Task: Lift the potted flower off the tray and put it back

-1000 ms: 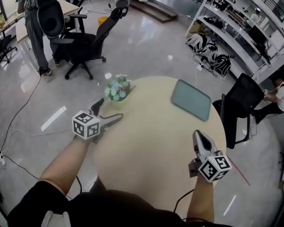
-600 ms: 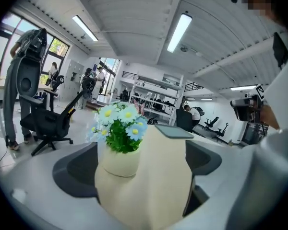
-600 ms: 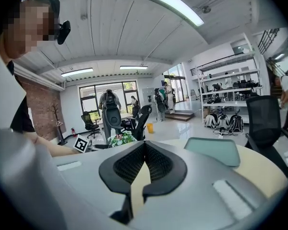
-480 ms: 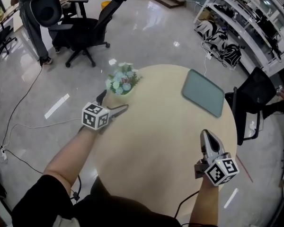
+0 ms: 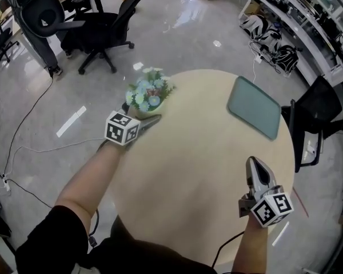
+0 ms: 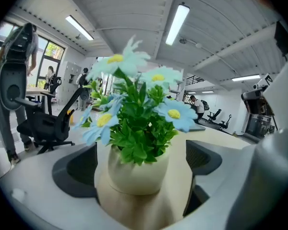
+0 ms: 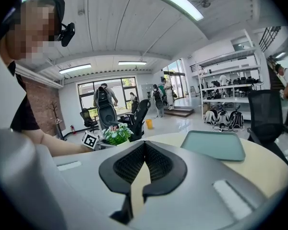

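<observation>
The potted flower (image 5: 147, 96), pale blue daisies in a cream pot (image 6: 137, 171), stands on the round beige table (image 5: 200, 170) near its far left edge, not on the tray. My left gripper (image 5: 142, 113) is open, its jaws having just been opening wider, with the pot between the dark pads (image 6: 81, 164) and a gap showing on the right side. The grey-green tray (image 5: 253, 106) lies bare at the far right of the table. My right gripper (image 5: 254, 163) hovers near the front right, shut and holding nothing, its pads (image 7: 158, 164) meeting at the tips.
Black office chairs (image 5: 97, 24) stand on the glossy floor beyond the table, and another black chair (image 5: 314, 119) sits close to the table's right edge by the tray. Cables (image 5: 23, 147) trail on the floor at left. Shelving (image 5: 308, 21) lines the far right.
My left gripper has moved forward and down to the flower pot, and its jaws now straddle it. My right gripper has sunk a little toward the table.
</observation>
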Motion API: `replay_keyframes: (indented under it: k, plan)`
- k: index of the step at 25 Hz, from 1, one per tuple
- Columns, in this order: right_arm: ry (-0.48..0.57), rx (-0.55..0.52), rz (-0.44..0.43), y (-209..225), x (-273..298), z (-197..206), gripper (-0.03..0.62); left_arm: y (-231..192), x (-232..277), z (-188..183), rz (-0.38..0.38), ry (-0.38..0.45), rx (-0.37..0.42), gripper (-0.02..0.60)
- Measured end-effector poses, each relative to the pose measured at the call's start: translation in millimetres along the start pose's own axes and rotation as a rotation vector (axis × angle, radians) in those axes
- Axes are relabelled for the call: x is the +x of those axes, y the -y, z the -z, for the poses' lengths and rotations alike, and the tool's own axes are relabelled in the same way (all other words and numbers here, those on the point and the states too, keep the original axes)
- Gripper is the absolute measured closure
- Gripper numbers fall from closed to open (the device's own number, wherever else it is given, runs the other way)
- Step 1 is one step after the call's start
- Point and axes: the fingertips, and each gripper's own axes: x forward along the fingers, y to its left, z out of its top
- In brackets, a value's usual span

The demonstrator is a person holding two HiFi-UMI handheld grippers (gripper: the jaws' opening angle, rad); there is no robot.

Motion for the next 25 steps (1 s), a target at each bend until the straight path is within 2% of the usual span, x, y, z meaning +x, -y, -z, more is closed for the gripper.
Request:
replay_keyframes:
  k: [12,16,20,25]
  plan:
    - [-0.018,0.005,0.000,13.8,12.6,11.1,0.580,-5.1,55.5,1.6,0.014,-0.010,0.058,0.031]
    - [-0.021,0.008,0.004,18.5,17.0,16.5,0.580,-11.6,60.3,4.0,-0.028,0.001,0.072,0.031]
    - [-0.022,0.013,0.003,20.4,21.3,19.2,0.580,-16.9,63.0,-0.2,-0.060,0.009,0.067,0.032]
    - [-0.026,0.026,0.009,20.3,16.9,19.2,0.580,-15.0,58.2,-7.4,-0.047,0.027,0.029,0.034]
